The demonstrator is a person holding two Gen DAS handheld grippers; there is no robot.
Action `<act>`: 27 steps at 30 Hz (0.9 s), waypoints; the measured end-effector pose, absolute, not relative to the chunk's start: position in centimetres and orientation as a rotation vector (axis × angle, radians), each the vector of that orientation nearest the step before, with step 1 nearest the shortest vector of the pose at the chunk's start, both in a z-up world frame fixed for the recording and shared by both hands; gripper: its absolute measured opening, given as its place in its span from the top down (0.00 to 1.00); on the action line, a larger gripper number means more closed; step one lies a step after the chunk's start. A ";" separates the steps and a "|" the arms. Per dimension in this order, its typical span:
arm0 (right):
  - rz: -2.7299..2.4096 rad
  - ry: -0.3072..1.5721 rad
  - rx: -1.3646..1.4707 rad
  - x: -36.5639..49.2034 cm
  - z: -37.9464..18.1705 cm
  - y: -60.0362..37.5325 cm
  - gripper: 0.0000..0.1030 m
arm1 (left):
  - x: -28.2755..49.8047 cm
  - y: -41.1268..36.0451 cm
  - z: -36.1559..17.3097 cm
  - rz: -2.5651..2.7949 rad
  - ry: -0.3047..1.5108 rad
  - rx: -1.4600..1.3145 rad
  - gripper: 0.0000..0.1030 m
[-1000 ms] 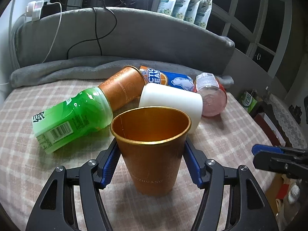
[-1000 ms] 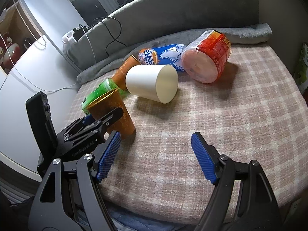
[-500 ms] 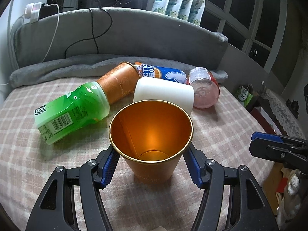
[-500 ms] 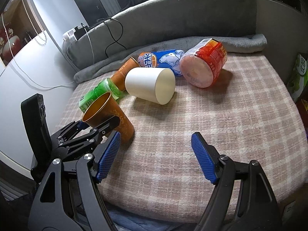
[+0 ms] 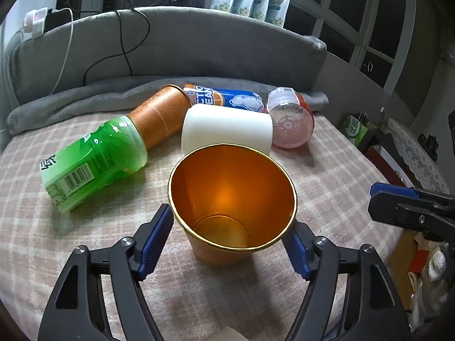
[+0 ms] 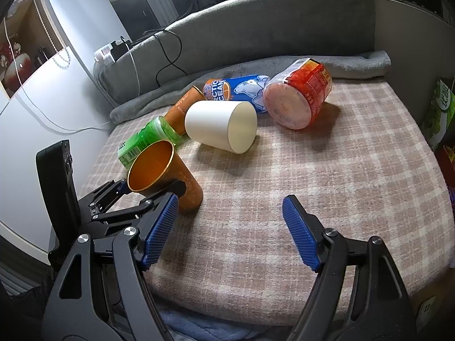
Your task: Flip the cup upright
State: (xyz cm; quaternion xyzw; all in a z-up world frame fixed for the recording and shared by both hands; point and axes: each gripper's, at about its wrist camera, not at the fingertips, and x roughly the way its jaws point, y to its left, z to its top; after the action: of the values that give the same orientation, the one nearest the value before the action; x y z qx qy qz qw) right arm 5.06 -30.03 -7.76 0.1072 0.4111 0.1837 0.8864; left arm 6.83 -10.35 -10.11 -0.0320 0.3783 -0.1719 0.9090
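Observation:
An orange cup with a gold rim (image 5: 231,199) stands mouth up, tilted toward the camera, on the checked blanket (image 5: 327,187). My left gripper (image 5: 231,241) has its blue pads on both sides of the cup, shut on it. In the right wrist view the same cup (image 6: 165,176) leans left, its base on the blanket, with the left gripper's black fingers (image 6: 148,201) around it. My right gripper (image 6: 230,233) is open and empty over the blanket, to the right of the cup. Its tip shows in the left wrist view (image 5: 398,207).
Behind the cup lie a white cup on its side (image 5: 227,130), a second orange cup on its side (image 5: 159,116), a green bottle (image 5: 93,162), a blue can (image 5: 227,98) and a red-lidded jar (image 5: 290,122). A grey padded backrest (image 5: 199,45) runs behind.
The left gripper has tipped the orange cup back toward its camera, so more of the inside and bottom shows. The right gripper stays open and has barely moved.

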 end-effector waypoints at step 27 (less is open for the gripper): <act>0.264 0.630 0.067 3.4 -4.6 -28.1 0.16 | -1.4 -3.4 -4.4 -0.197 0.521 -0.108 0.25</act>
State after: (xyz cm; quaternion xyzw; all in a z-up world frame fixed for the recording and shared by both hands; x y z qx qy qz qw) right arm 3.39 -28.14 -4.60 0.0330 0.3090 0.1295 0.9416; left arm -1.37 -3.39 -4.44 -0.0535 0.2568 -0.0974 0.9601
